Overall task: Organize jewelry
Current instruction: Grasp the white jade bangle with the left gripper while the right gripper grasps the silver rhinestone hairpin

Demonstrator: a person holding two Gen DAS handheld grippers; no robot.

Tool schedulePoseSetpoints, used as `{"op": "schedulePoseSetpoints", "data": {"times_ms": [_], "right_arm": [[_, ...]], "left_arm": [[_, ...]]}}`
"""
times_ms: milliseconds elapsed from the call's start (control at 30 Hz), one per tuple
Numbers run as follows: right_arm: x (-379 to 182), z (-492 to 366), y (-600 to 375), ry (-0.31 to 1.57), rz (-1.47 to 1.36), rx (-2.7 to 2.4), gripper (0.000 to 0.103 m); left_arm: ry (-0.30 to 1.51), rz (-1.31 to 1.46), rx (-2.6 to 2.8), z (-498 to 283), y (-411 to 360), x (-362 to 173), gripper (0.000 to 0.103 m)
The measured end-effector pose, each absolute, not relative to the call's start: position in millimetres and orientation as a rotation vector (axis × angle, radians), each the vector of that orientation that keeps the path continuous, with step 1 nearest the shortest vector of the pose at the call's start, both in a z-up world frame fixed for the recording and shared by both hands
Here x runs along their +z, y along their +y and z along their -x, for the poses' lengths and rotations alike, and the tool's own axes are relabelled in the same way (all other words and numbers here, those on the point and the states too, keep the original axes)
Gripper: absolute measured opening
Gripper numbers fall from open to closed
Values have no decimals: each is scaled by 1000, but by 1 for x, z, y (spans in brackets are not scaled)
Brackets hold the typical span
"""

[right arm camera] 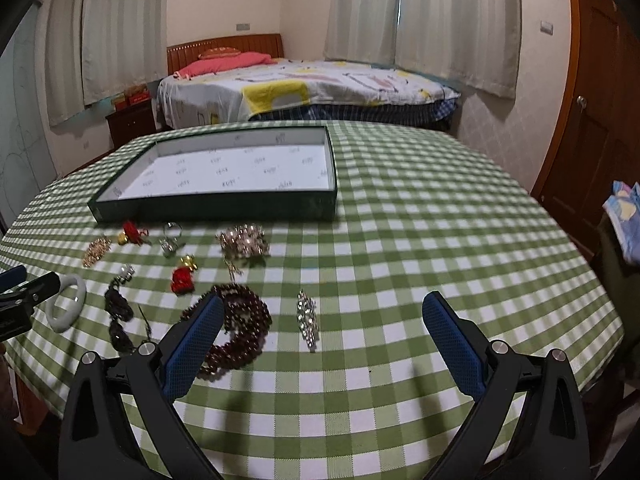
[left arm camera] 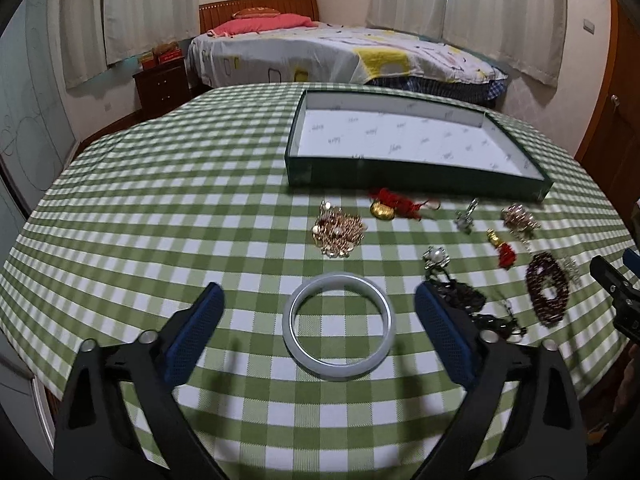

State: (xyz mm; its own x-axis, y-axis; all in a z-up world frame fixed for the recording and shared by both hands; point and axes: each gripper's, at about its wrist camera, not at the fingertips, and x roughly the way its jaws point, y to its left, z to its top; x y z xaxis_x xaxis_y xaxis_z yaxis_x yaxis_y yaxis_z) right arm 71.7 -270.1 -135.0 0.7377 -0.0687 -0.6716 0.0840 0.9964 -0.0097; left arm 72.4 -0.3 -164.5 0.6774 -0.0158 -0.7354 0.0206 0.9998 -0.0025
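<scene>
A pale grey bangle point(left arm camera: 339, 325) lies flat on the checked cloth between the open fingers of my left gripper point(left arm camera: 318, 300); it also shows in the right wrist view point(right arm camera: 66, 302). A dark green box point(left arm camera: 412, 176) with a white lining stands behind, empty; it also shows in the right wrist view point(right arm camera: 224, 204). In front of it lie a gold bead piece point(left arm camera: 338, 230), a red tassel charm point(left arm camera: 394, 204), a dark red bead bracelet point(right arm camera: 236, 330) and a silver brooch point(right arm camera: 307, 318). My right gripper point(right arm camera: 322, 316) is open above the brooch, holding nothing.
More pieces lie on the cloth: a silver ring point(right arm camera: 171, 238), a sparkly bracelet point(right arm camera: 244, 240), a small red charm point(right arm camera: 183, 276) and a black beaded strand point(right arm camera: 118, 312). The round table's edge point(right arm camera: 600, 320) curves at the right. A bed point(left arm camera: 340, 52) stands behind.
</scene>
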Motion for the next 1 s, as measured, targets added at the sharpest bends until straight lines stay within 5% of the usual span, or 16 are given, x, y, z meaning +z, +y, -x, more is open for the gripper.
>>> {"op": "schedulePoseSetpoints", "data": {"times_ms": [433,633,700,1000], "right_arm": [[-145,-76,-272,757,-31,-71,97],[-147,-77,-271,760,-37,-72,97],[-149,-78,-272,765,-37,-70,96],[-148,-84,-273,761,-48,-58,95]], "left_arm": [[898,-6,-51,-84,-6,-189,87],[879,-28,-53,-83,-8,-192,80],[868,-29,-58,-82,-8,-190,69],[871,-4,-40,-80,-1,-189,69]]}}
